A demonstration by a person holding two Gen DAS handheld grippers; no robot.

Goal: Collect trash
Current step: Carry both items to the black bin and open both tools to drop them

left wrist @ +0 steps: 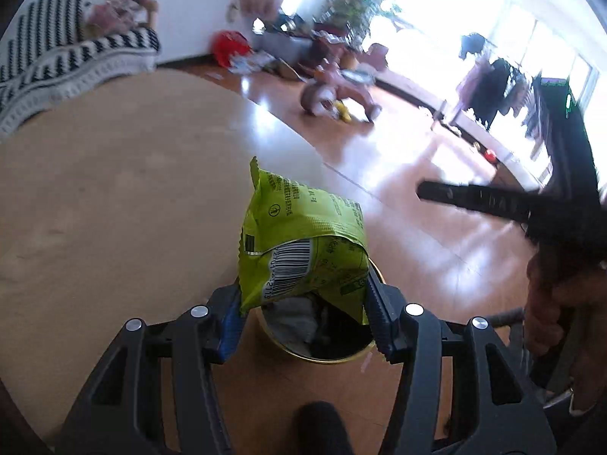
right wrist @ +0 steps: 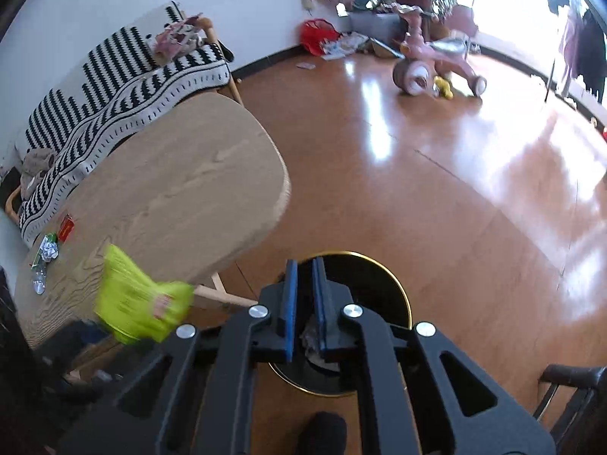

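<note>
My left gripper (left wrist: 303, 292) is shut on a lime-green snack bag (left wrist: 299, 235), its blue pads pressing the bag's lower corners. The bag hangs over a round black bin with a gold rim (left wrist: 322, 358) that stands on the floor with grey-white paper in it. In the right wrist view the same bag (right wrist: 136, 303) shows blurred at lower left, beside the bin (right wrist: 402, 295). My right gripper (right wrist: 305, 265) is above the bin's mouth, its pads nearly together with nothing between them. A red packet (right wrist: 66, 226) and crumpled foil (right wrist: 49, 248) lie on the wooden table (right wrist: 170, 197).
The bin stands just off the table's rounded end. A black-and-white striped sofa (right wrist: 125, 76) lies behind the table. On the glossy wood floor stands a pink tricycle (right wrist: 428, 64), with clutter along the far wall. A dark chair (right wrist: 569, 398) is at the lower right.
</note>
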